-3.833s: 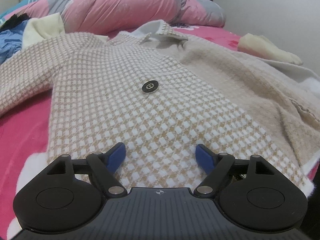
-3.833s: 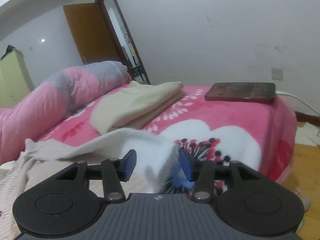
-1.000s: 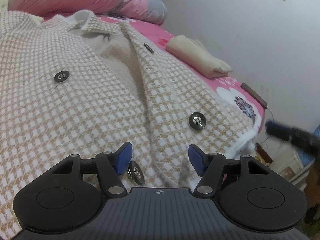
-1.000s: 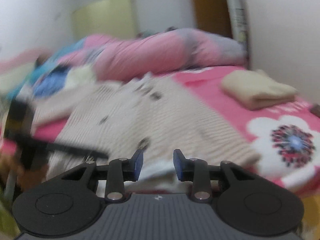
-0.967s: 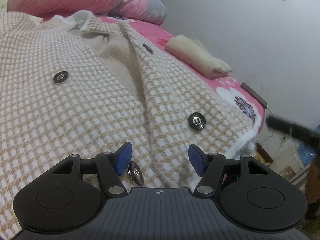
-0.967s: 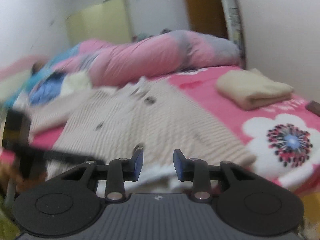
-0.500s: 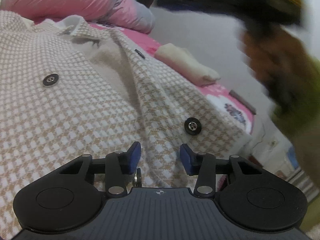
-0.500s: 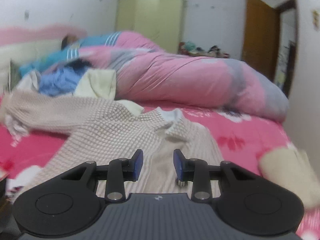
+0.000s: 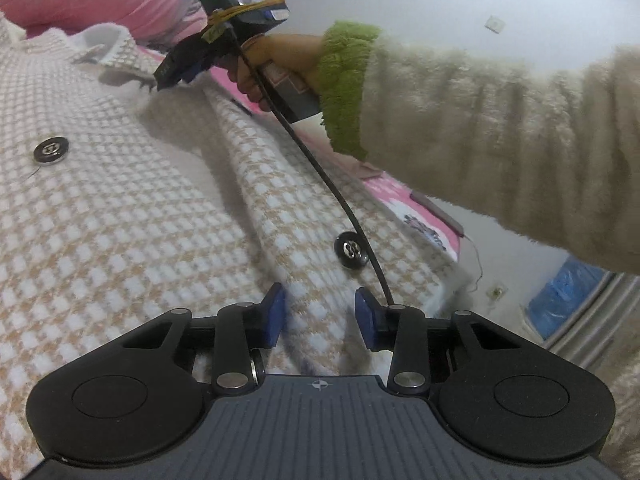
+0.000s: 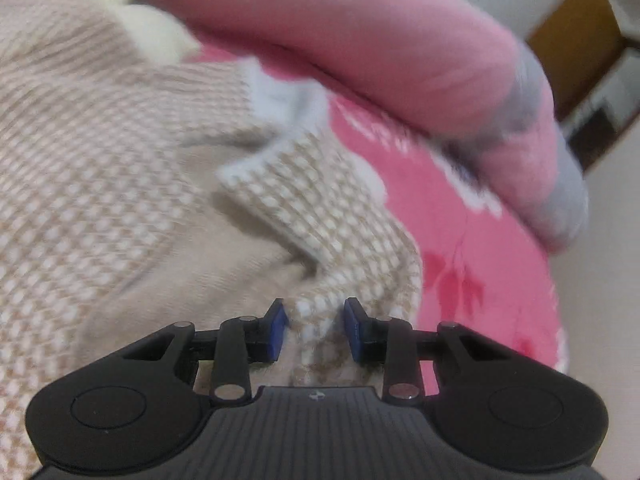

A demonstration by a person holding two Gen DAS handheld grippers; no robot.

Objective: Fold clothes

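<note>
L. claw (image 9: pixel 319 316), pads part-open after just closing in, sits low over the checked coat (image 9: pixel 120 216), w/ the raised front edge of the cloth running up between the blue pads; no firm pinch visible. A dark button (image 9: pixel 351 249) lies just ahead-right of it, another button (image 9: pixel 50 150) far left. R. claw (image 10: pixel 316 330), pads also narrowed but w/ a gap, straddles a ridge of the same coat near the collar (image 10: pixel 304 196); can't tell if pads touch the cloth. From the left view, the r. claw (image 9: pixel 176 70) points down at the collar, held by a hand (image 9: pixel 276 64) in a fuzzy sleeve (image 9: pixel 500 140), cable (image 9: pixel 320 168) trailing. Coat spreads over a pink bed (image 10: pixel 460 240); pink duvet (image 10: pixel 360 40) beyond.
</note>
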